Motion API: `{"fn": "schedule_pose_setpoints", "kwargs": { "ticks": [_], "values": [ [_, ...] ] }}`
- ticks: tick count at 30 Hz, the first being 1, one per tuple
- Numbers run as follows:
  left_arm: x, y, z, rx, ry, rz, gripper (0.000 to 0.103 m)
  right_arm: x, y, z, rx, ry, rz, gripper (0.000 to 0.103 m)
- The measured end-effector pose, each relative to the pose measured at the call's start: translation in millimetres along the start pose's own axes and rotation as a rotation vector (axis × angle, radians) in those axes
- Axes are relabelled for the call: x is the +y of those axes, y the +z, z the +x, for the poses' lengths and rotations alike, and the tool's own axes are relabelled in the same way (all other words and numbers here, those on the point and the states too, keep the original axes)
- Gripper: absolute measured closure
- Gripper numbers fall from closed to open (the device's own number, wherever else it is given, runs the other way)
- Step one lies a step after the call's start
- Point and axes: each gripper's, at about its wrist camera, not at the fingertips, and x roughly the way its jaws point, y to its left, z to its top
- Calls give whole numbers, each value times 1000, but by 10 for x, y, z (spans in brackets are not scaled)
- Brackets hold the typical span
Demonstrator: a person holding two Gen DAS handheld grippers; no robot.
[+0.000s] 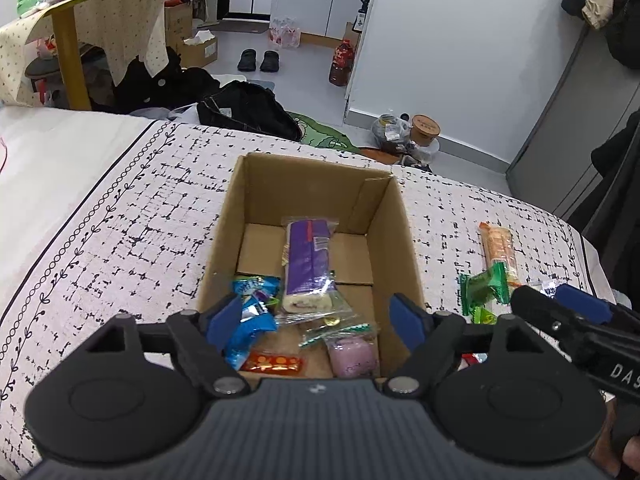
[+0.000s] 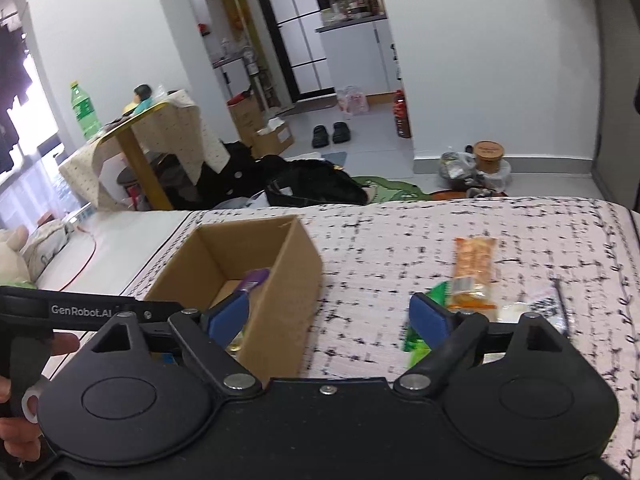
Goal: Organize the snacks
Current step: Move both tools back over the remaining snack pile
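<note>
An open cardboard box (image 1: 396,216) stands on the patterned bed cover. In it lie a purple roll-cake pack (image 1: 308,260), a blue packet (image 1: 252,320), an orange-red packet (image 1: 272,363) and a pink-purple snack (image 1: 352,354). My left gripper (image 1: 316,320) is open and empty over the box's near end. Right of the box lie an orange packet (image 1: 498,250) and green packets (image 1: 486,286). My right gripper (image 2: 330,318) is open and empty, between the box (image 2: 280,292) and the orange packet (image 2: 472,268), with a green packet (image 2: 418,340) by its right finger.
The bed cover (image 1: 120,220) ends at the far edge, with the floor beyond. On the floor are black bags (image 1: 240,108), slippers (image 1: 258,60), a red jug (image 1: 342,62) and a draped yellow table (image 1: 68,40). A small clear wrapper (image 2: 544,306) lies at right.
</note>
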Motion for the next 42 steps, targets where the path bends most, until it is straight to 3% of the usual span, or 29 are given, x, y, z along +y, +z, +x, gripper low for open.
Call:
{"fn": "schedule_pose_setpoints", "kwargs": {
  "ticks": [11,30,42],
  "values": [
    [-323,-74,-59,-30,-18,45,10,-300,-105,-178,-16,-29,47,12],
    [-838,-194,12,-27,-55,109,10,-743,-290,-409,-19,-78,100,11],
    [-1210,-324,179,-3,-136,115,10,-1012,-449,-503,5,-149,151,14]
  ]
}}
